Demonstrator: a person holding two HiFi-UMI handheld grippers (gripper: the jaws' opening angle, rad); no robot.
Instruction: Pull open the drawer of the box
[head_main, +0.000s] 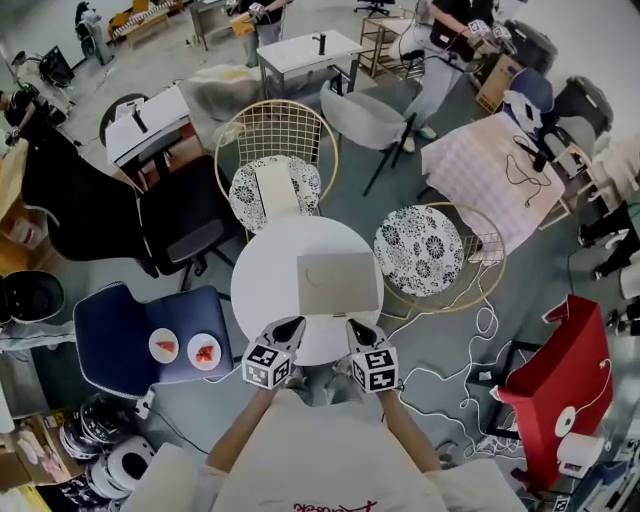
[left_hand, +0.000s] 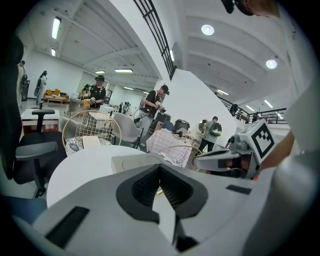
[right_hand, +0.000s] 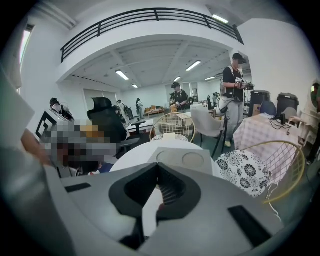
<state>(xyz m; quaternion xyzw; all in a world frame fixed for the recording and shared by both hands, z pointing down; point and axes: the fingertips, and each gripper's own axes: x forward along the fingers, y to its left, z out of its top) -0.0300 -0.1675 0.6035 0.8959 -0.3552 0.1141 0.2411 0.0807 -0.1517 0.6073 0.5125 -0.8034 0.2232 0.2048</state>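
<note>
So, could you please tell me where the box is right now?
In the head view the box sits on the round white table, right of its centre, just ahead of the left tongs and the right tongs.

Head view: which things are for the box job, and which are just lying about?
For the job: box, left gripper, right gripper, white table.
Just lying about: two plates, blue chair, flowery chair, floor cable.

hand-held gripper (right_hand: 158, 166) jaws together, box (right_hand: 184, 159) ahead
</note>
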